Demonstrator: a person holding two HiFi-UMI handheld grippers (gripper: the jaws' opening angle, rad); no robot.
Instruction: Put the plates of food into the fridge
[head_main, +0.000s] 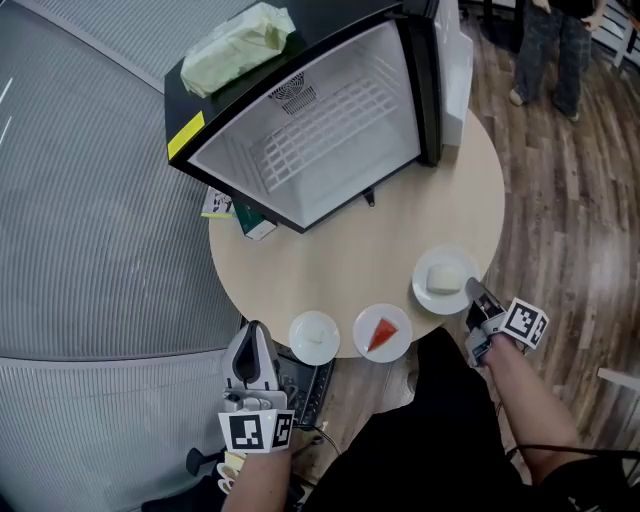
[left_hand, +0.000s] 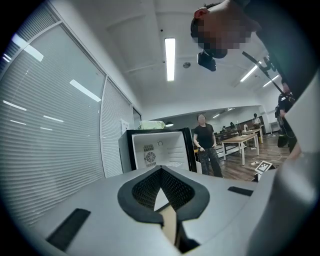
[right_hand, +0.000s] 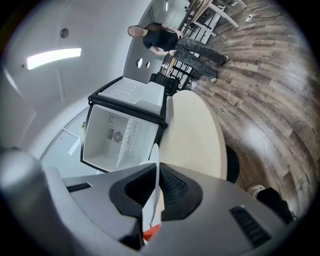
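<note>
Table (head_main: 400, 220): open fridge (head_main: 310, 130) at back, box (head_main: 255, 222) beside it; white-food plate (head_main: 314, 337), red-wedge plate (head_main: 382, 331) near front edge.

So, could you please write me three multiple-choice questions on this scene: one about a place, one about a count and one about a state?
1. Where does the mini fridge stand?
A) on the floor
B) on the round table
C) on a chair

2. How many plates of food are in view?
A) two
B) three
C) five

3. What are the right tongs doing?
A) open above the fridge
B) shut on the fridge door
C) shut on a plate's rim

Answers:
1 B: the fridge sits on the tabletop, its door open.
2 B: there is a right plate with white food, a middle plate with a red wedge and a left plate with white food.
3 C: the right gripper view shows the right plate's rim pinched between the pads.
</note>
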